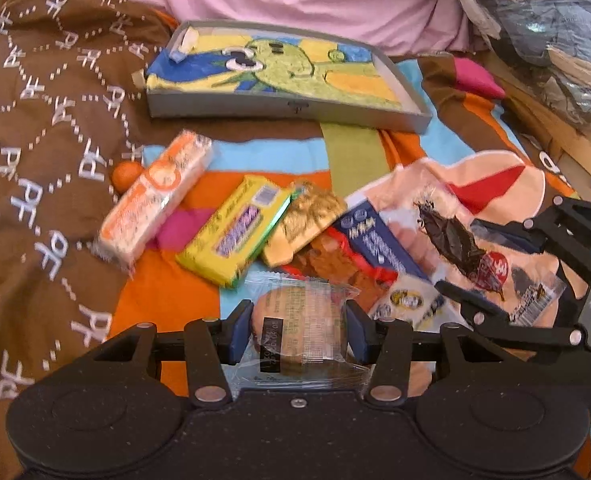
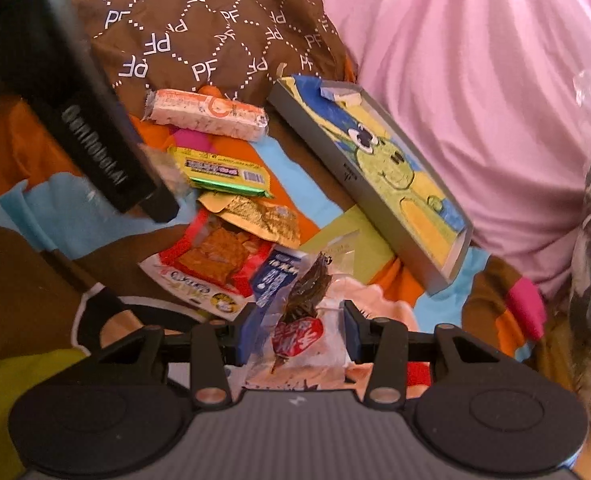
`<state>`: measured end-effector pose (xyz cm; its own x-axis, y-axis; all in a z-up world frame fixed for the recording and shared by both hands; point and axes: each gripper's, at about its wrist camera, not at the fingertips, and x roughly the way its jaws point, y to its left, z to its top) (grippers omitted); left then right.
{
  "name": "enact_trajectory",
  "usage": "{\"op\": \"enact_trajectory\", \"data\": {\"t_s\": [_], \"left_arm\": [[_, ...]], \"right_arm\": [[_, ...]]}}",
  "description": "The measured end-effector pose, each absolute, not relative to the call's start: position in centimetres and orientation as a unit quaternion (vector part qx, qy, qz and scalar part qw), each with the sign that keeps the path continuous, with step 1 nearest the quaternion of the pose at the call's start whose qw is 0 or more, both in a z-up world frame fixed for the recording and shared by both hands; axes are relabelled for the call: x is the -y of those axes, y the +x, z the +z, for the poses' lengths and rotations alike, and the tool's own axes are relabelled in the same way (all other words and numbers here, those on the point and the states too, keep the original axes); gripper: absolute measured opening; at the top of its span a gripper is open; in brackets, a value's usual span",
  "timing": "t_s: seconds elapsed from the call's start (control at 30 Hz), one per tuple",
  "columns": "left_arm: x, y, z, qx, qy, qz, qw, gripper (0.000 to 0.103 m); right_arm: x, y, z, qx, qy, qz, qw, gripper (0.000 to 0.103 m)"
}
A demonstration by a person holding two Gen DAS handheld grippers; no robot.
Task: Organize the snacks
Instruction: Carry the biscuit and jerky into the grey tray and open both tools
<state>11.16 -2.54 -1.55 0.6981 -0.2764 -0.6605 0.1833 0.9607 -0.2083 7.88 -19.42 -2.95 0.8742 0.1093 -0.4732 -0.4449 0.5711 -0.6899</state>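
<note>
Snacks lie in a row on the quilt [image 1: 55, 128], before the tray [image 1: 295, 112]. Left to right: wafer bar [image 1: 155, 200], flat box [image 1: 235, 230], foil pack [image 1: 305, 220].

Black linkage gripper [image 1: 299, 334], blue-padded fingers [image 1: 239, 334], silver rivets

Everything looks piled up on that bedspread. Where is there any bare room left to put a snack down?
The grey tray is bare inside except for a small piece in one corner. There is also bare brown quilt beside the orange-and-white bar. It is crowded from the yellow pack to the packets at both grippers, which overlap.
</note>
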Motion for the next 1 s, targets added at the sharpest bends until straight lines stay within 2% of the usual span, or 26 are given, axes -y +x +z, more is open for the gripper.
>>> {"op": "enact_trajectory", "data": {"t_s": [0.4, 1.0], "left_arm": [[2.5, 16.1, 2.0, -0.318, -0.054, -0.114, 0.94, 0.05], [0.8, 31.8, 5.2, -0.227, -0.063, -0.081, 0.968, 0.05]], "right_arm": [[19.8, 11.5, -1.2, -0.124, -0.495, 0.149, 0.847, 0.047], [18.4, 28.5, 3.2, -0.075, -0.495, 0.11, 0.859, 0.048]]}}
